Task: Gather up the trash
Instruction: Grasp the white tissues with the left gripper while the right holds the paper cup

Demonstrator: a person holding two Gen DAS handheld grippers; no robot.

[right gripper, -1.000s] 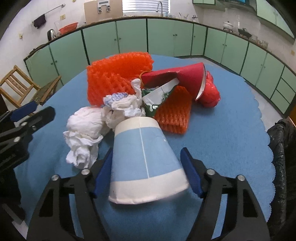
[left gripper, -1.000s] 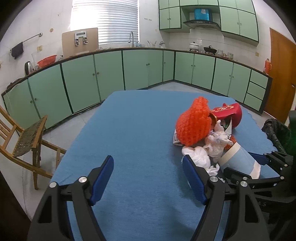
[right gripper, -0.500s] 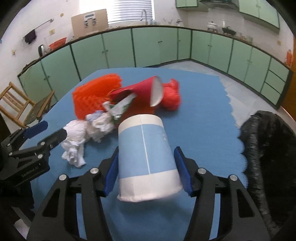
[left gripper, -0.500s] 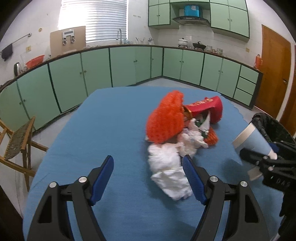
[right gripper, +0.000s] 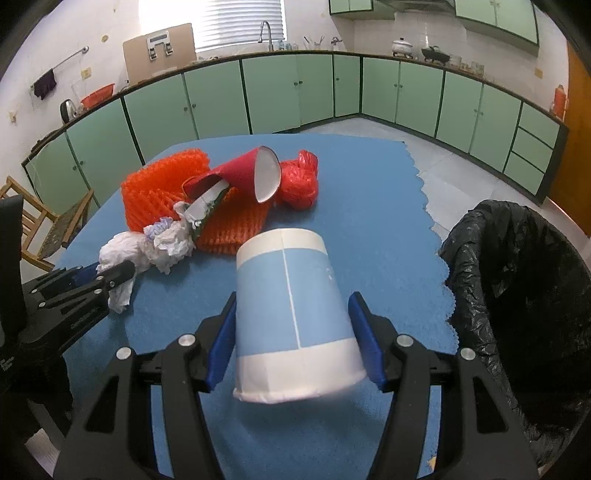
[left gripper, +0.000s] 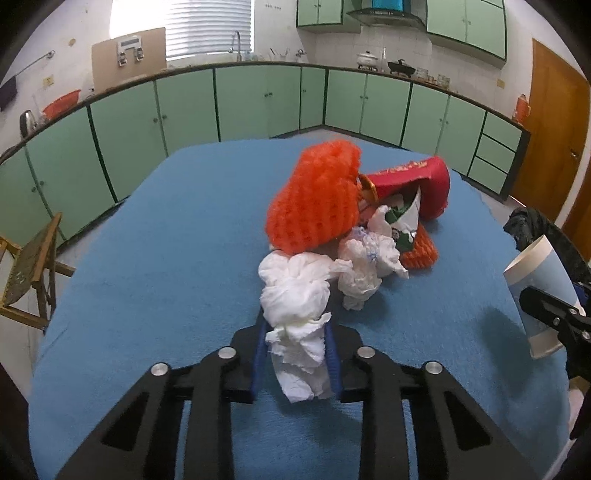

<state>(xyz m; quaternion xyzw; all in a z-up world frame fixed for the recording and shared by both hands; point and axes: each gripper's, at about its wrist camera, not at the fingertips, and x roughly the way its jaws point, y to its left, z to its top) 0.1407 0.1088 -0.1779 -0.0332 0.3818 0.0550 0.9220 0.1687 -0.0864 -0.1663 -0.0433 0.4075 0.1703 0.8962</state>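
Beside the worktop's (right gripper: pixel 388 221) right edge, the right gripper (right gripper: pixel 295 332) is carrying a blue paper cup (right gripper: pixel 291 314) clamped in its jaws, base forward; the black-lined bin (right gripper: pixel 517 277) is lying just to its right. Left gripper (left gripper: pixel 295 350) jaws are pinching a white tissue wad (left gripper: pixel 295 295) near the pile.

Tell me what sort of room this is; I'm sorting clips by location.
Most likely a home kitchen: green cabinets line the walls, a sink faucet stands by the window, and pots sit on the counter.

Right tongs (right gripper: pixel 295 325) grip a blue-and-white paper cup (right gripper: pixel 291 317), rim toward the camera, above the blue cloth-covered surface (right gripper: pixel 369 236). Just right, a black-bagged bin (right gripper: pixel 517 288). At left, left tongs (right gripper: pixel 110 273) pinch crumpled white tissue (right gripper: pixel 118 254) beside orange foam netting (right gripper: pixel 155 195).
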